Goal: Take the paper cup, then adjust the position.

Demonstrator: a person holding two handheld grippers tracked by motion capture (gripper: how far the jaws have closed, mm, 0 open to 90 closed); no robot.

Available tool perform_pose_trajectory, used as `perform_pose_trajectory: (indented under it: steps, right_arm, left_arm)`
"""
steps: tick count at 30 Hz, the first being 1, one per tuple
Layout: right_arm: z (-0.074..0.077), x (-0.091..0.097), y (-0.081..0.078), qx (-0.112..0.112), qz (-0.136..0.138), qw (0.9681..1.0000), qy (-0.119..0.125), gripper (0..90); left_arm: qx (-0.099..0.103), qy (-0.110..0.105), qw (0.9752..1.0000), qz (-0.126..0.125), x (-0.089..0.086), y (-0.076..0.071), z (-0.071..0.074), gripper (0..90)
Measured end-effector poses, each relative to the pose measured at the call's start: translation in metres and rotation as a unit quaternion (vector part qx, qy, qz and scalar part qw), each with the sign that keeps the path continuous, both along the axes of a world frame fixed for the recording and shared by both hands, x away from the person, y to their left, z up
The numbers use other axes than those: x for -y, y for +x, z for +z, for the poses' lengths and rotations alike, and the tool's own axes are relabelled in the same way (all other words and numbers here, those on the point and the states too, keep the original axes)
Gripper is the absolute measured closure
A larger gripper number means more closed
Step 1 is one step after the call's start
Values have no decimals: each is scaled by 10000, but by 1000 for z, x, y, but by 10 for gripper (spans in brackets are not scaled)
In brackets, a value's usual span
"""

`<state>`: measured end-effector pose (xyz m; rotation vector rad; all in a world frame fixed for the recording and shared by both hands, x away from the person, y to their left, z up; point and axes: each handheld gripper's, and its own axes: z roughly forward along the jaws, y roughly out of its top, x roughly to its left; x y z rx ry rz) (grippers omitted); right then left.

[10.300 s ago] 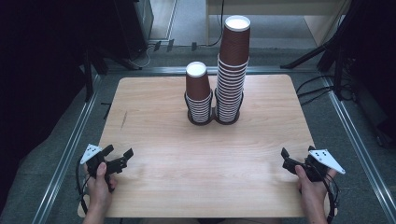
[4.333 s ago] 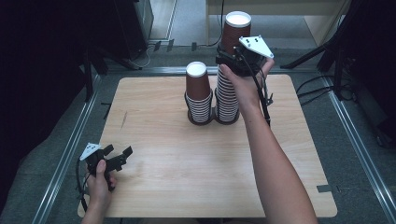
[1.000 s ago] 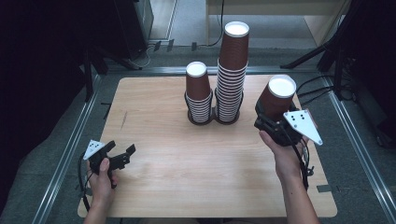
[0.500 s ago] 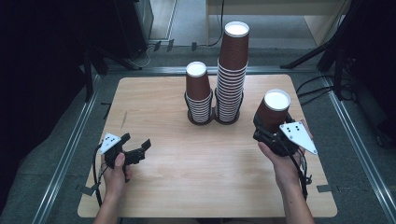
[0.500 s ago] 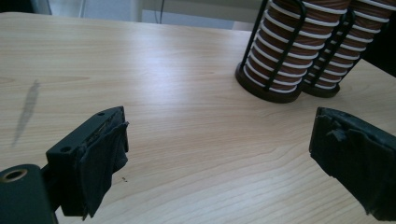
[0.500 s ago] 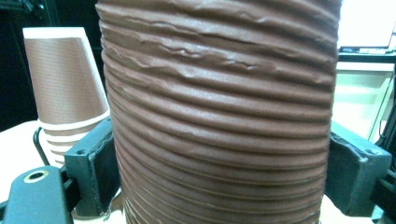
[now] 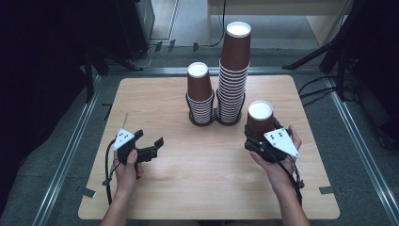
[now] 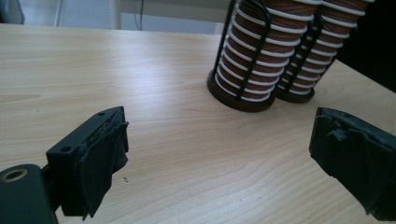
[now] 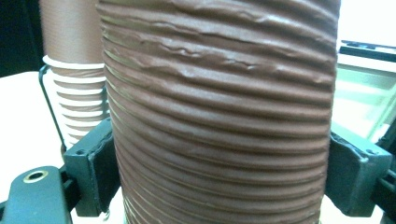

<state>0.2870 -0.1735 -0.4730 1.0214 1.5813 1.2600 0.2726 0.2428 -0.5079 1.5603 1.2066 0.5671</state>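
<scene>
Holding the brown ribbed paper cup by its sides at the right of the wooden table, the right gripper should squeeze softly, since it looks light and easily crushed, while the left gripper stays wide and empty.

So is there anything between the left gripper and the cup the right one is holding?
Nothing visible. The left gripper stands open over bare table, and the cup clamped in the right gripper sits across open wood. The two cup stacks stand farther back.

A ribbed brown paper cup stands upright, white bottom up, right of the stacks.
</scene>
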Motion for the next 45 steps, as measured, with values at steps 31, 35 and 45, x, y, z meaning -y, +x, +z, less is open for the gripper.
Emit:
perform_pose_trajectory:
  steps: [31,35,45]
  right_arm:
    - [-43,-42,1,-15,516,9876,-1480,125]
    - [-45,-47,0,22,581,9852,-1612,125]
    - [-47,-57,-4,107,688,9794,-1894,123]
  left_arm:
    - [15,-98,9954,-953,53,-4,18,53]
    - [6,-102,9944,-1051,60,-6,20,53]
    - [28,-159,9902,-1389,77,-9,24,32]
